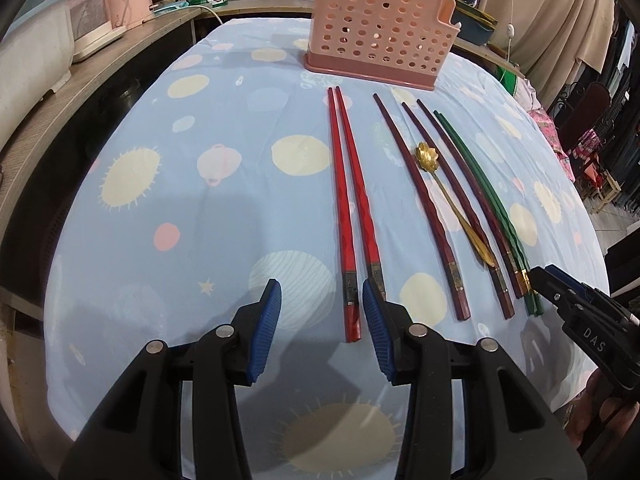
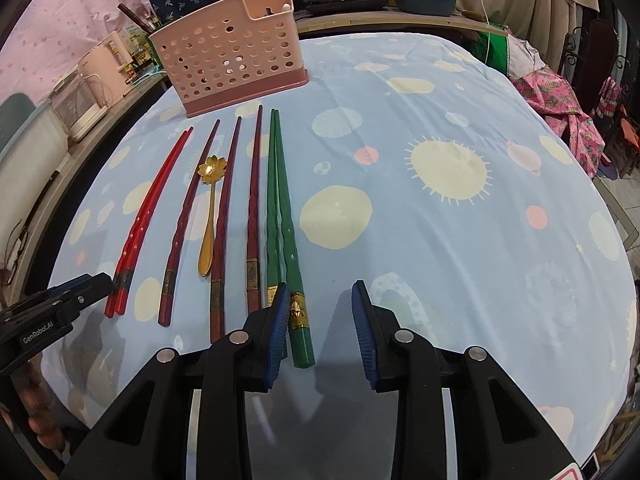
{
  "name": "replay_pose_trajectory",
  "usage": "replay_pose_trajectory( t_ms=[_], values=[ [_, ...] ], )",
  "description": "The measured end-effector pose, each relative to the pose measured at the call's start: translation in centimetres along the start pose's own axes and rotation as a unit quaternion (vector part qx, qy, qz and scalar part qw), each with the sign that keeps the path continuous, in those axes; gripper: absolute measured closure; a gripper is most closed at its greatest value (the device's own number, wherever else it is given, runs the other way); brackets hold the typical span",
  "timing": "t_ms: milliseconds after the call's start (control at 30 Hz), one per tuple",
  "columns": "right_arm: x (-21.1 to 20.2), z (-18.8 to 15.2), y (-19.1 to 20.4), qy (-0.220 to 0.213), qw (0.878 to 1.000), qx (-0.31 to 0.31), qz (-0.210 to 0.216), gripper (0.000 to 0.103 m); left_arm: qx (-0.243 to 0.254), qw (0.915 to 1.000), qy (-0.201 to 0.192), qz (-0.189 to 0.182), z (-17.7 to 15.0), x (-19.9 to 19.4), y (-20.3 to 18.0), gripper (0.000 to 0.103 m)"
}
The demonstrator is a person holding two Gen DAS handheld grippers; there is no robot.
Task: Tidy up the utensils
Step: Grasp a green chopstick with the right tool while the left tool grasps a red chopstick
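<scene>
Chopsticks (image 1: 352,216) w/ gold spoon (image 1: 448,200) between, pink holder (image 1: 380,28) behind

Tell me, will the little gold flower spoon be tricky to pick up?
Probably. The gold spoon looks thin and shiny, so it may slip. It lies flat between dark red chopsticks, leaving little room. It seems stiff metal, likely light.
</scene>
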State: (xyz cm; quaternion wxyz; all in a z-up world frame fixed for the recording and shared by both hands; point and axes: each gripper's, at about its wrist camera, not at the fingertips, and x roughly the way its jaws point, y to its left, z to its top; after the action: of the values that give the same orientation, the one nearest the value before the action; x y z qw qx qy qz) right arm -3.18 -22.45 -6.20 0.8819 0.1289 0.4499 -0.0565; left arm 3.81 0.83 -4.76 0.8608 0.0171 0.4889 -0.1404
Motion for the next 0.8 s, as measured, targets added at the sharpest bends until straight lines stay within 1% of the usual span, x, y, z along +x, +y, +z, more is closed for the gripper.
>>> replay_pose_trajectory(
  t_ms=[300, 400, 467, 533, 600, 800],
  values=[
    [0.08, -0.34, 0.54, 0.003, 1.000, -0.019, -0.008, 0.081, 0.011, 0.9999, 0.004, 0.009, -0.45, 0.51, -0.37, 0.063],
    [0.09, -0.36, 0.40, 0.002, 1.000, -0.016, -0.009, 0.087, 0.015, 0.9998, 0.001, 0.013, -0.60, 0.53, -0.48, 0.063],
    [0.12, -0.38, 0.45, 0.003, 1.000, -0.018, -0.008, 0.092, 0.016, 0.9998, 0.001, 0.013, -0.65, 0.51, -0.47, 0.063],
    [0.13, -0.41, 0.56, 0.003, 1.000, -0.020, -0.008, 0.094, 0.016, 0.9998, 0.001, 0.015, -0.64, 0.51, -0.44, 0.064],
    [0.09, -0.48, 0.65, 0.003, 1.000, -0.022, -0.006, 0.094, 0.015, 0.9998, 0.000, 0.014, -0.66, 0.49, -0.35, 0.070],
    [0.04, -0.50, 0.83, 0.003, 1.000, -0.025, -0.002, 0.095, 0.006, 1.0000, 0.003, -0.001, -0.55, 0.47, 0.15, 0.095]
  ],
)
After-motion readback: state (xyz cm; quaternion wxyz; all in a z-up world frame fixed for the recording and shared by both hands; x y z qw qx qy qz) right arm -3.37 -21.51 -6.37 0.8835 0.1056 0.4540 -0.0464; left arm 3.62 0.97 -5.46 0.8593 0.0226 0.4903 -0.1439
